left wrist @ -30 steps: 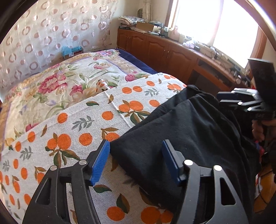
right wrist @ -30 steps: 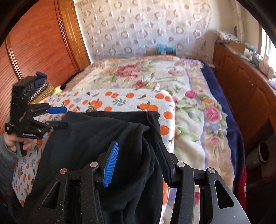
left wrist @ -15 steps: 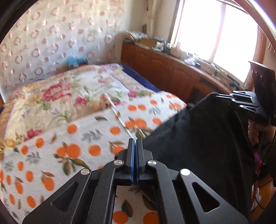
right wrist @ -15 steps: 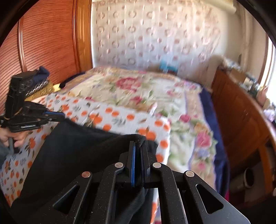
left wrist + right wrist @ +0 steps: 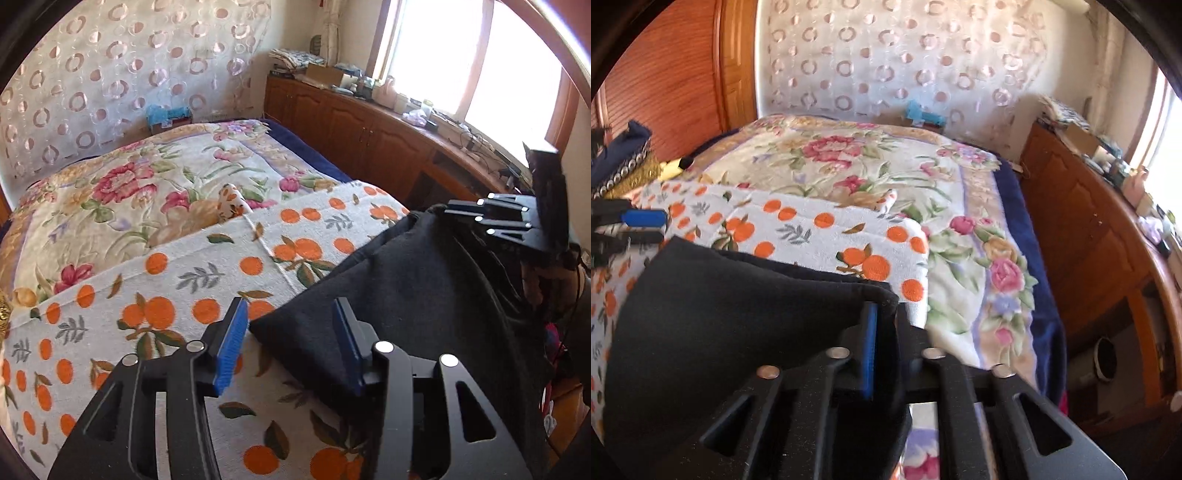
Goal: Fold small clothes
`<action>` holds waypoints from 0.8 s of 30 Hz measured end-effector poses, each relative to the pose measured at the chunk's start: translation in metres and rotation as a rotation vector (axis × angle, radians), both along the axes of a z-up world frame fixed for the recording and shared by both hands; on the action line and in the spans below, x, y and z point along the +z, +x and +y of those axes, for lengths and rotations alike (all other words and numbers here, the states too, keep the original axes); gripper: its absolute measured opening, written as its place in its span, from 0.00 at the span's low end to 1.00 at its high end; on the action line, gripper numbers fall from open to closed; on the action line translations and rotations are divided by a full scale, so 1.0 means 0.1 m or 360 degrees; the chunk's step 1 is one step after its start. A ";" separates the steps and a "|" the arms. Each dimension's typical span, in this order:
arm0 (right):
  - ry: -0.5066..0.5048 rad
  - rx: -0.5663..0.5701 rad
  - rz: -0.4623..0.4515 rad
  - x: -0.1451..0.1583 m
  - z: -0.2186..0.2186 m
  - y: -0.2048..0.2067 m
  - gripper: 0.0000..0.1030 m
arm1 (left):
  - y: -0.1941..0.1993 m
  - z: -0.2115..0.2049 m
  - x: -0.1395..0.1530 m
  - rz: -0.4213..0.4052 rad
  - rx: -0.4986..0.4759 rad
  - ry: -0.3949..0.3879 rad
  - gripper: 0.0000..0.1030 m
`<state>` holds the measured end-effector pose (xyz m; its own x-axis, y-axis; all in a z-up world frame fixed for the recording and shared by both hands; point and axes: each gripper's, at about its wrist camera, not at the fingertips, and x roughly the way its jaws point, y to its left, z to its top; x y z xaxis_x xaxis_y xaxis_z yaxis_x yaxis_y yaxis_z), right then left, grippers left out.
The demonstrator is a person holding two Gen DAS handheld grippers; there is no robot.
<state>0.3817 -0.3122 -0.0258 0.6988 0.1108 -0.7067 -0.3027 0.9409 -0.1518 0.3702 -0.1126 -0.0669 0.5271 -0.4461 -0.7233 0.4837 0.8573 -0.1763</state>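
- Half a second earlier the left gripper [image 5: 291, 343] had been clamped flat on the corner of the black garment [image 5: 413, 302]; its blue pads had since sprung wide apart, and the corner lay loose between them, touching neither pad that I could see.
- Meanwhile the right gripper [image 5: 882, 347] had kept its bite: its jaws stood nearly closed, pinching a fold of the black garment [image 5: 731, 314] at the cloth's 3 o'clock edge.
- Seen from the right wrist, the garment spread flat from that pinch toward 9 o'clock, lying on the orange-print towel [image 5: 820, 229].
- From the left wrist view, the same orange-print towel [image 5: 166, 295] covered the near end of the bed, with the floral bedspread [image 5: 147, 192] beyond it toward 12 o'clock.
- At 3 o'clock in the left view the right gripper [image 5: 491, 218] hung over the garment's far edge, where the cloth rose up to meet it.
- At 9 o'clock in the right view the left gripper [image 5: 639, 225] showed a blue pad with a gap beneath it, just beside the garment's corner.
- Wooden cabinets [image 5: 369, 136] ran under the bright window [image 5: 472, 59], cluttered on top.
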 end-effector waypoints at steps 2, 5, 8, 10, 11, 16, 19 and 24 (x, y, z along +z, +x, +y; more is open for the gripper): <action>0.0045 -0.0015 -0.0024 0.12 -0.07 -0.10 0.37 | 0.01 -0.04 -0.05 0.0023 0.0001 0.0017 0.47; 0.0132 -0.0005 -0.0015 0.13 -0.15 -0.42 0.42 | 0.06 -0.08 -0.15 0.0084 0.0013 0.0024 0.47; 0.0177 0.0015 0.0030 0.07 -0.26 -0.73 0.42 | 0.07 -0.08 -0.14 0.0066 0.0019 0.0012 0.38; 0.0192 0.0016 0.0057 0.00 -0.34 -0.93 0.42 | 0.09 -0.10 -0.14 0.0106 -0.0012 -0.0006 0.06; 0.0201 0.0016 0.0072 -0.02 -0.39 -1.01 0.42 | 0.09 -0.11 -0.15 0.0115 -0.0021 -0.0001 0.04; 0.0272 -0.0019 0.0117 -0.12 -0.60 -1.41 0.42 | 0.08 0.01 0.08 -0.0014 0.0097 -0.0062 0.03; 0.0332 -0.0052 0.0146 -0.15 -0.72 -1.61 0.42 | 0.03 0.02 0.16 -0.0113 0.0164 0.0024 0.03; 0.0352 -0.0078 0.0162 -0.15 -0.78 -1.86 0.42 | -0.13 0.12 0.24 -0.0088 0.0190 0.0036 0.13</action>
<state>0.1956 -0.3904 -0.0407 0.6336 0.2386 -0.7360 -0.2593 0.9617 0.0885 0.3569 -0.1002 -0.0425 0.6150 -0.3616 -0.7007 0.3865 0.9128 -0.1319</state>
